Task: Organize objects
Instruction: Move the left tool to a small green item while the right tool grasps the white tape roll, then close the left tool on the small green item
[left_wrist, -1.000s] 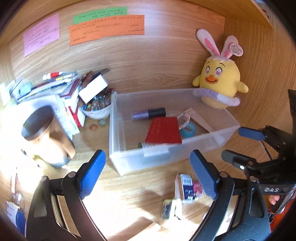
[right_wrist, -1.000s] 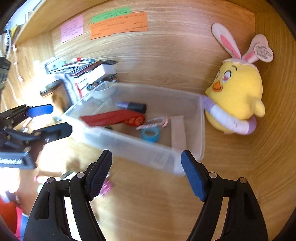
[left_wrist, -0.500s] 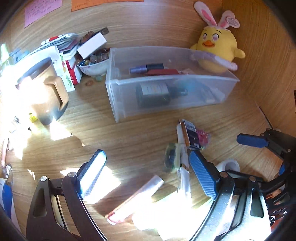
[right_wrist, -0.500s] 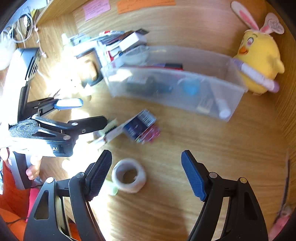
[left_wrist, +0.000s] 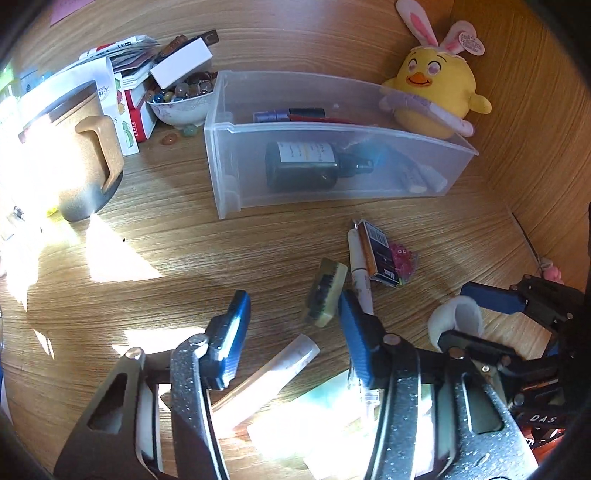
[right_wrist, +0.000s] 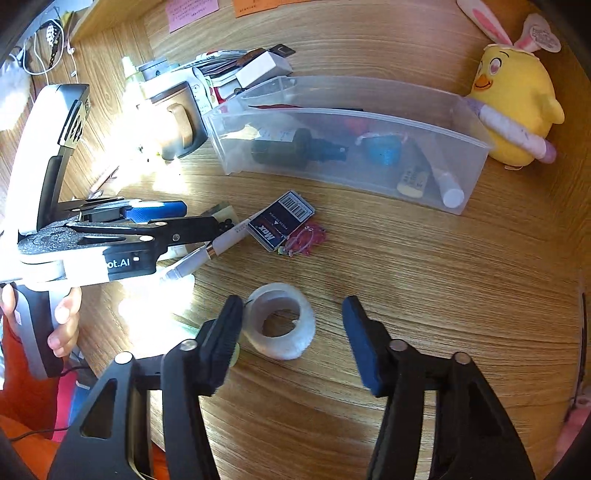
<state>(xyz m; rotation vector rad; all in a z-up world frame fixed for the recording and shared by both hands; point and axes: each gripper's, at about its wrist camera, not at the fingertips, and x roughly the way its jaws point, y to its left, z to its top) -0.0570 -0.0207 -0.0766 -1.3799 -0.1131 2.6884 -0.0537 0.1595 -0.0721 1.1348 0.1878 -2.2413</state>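
Observation:
A clear plastic bin (left_wrist: 236, 177) (right_wrist: 469, 158) at the back holds a dark bottle (left_wrist: 301, 170), a blue tape roll (right_wrist: 384, 150) and other small items. Loose on the desk lie a white tape roll (right_wrist: 279, 319) (left_wrist: 456, 321), a dark staples box (left_wrist: 384, 258) (right_wrist: 282, 219), a white pen (left_wrist: 358, 269), a small brush block (left_wrist: 325, 292) and a clear tube (left_wrist: 271, 376). My left gripper (left_wrist: 291, 332) is open above the tube, near the brush block. My right gripper (right_wrist: 291, 332) is open, its jaws either side of the white tape roll.
A yellow plush chick (left_wrist: 436, 98) sits behind the bin at the right wall. A tan mug (left_wrist: 70, 158), a bowl of marbles (left_wrist: 181, 99) and stacked booklets (left_wrist: 125, 74) stand at the back left. Pink clips (right_wrist: 306, 238) lie by the staples box.
Both grippers pulled back from the bin and dropped toward the desk front. The right gripper came down around the white tape roll; the left came nearer the tube and brush block.

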